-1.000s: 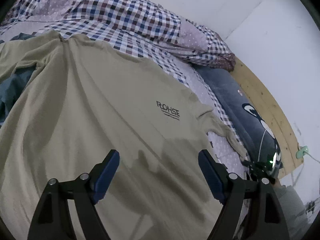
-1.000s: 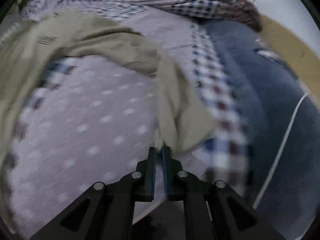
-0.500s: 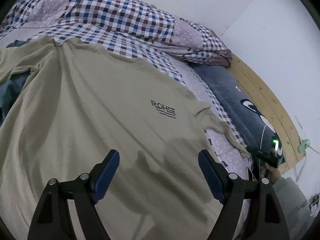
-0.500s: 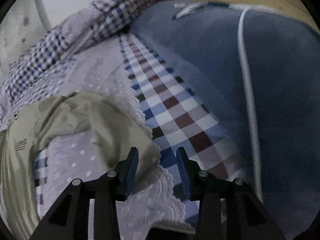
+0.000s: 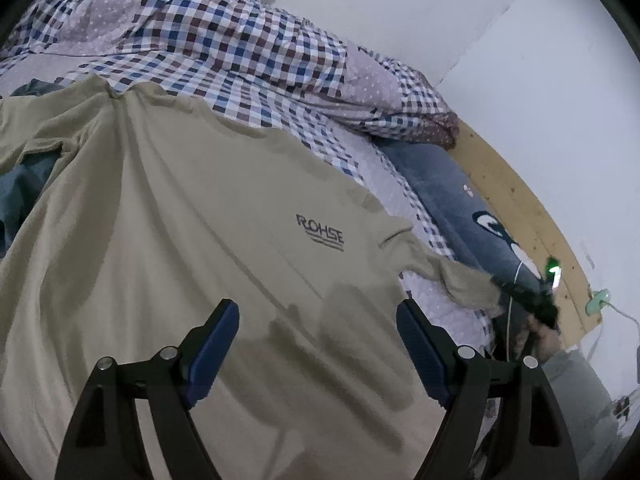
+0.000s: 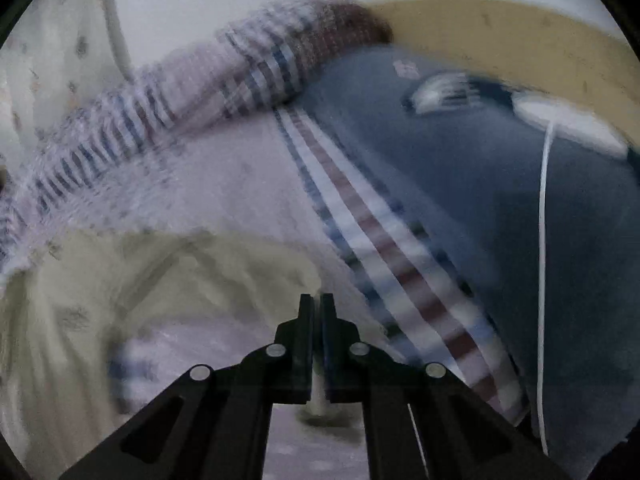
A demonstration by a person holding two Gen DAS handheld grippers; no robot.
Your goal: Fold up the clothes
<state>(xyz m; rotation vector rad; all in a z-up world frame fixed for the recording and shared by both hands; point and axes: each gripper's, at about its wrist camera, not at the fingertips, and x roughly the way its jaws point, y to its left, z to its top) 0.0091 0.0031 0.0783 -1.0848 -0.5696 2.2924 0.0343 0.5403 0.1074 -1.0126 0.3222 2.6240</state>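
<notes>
A big tan shirt (image 5: 192, 240) lies spread out flat on the bed (image 5: 404, 184), front side up, with the word ROHSE (image 5: 320, 233) on its chest. It is not folded. A checked blanket (image 5: 224, 44) is bunched up behind it, and a blue pillow (image 5: 452, 200) lies by the wooden bed edge (image 5: 516, 200).

The left gripper (image 5: 318, 332) hangs over the lower part of the shirt. Its two blue fingers (image 5: 216, 340) are wide apart and hold nothing.

The right gripper (image 6: 317, 312) is at the far end of one sleeve (image 5: 460, 280). Its jaws are pressed almost together, with a thin bit of tan cloth pinched between them (the right wrist view is very blurry, so the gripper seems to be moving fast).

I think the step in hand is handling this sleeve, either pulling it out straight or bringing it over the body of the shirt. The pictures do not settle which.

To do it well, the pinch should stay tight so the thin cloth does not slip out. The pull should be slow and low, so the rest of the shirt stays smooth. The left gripper could press down on the shirt to stop it sliding.
</notes>
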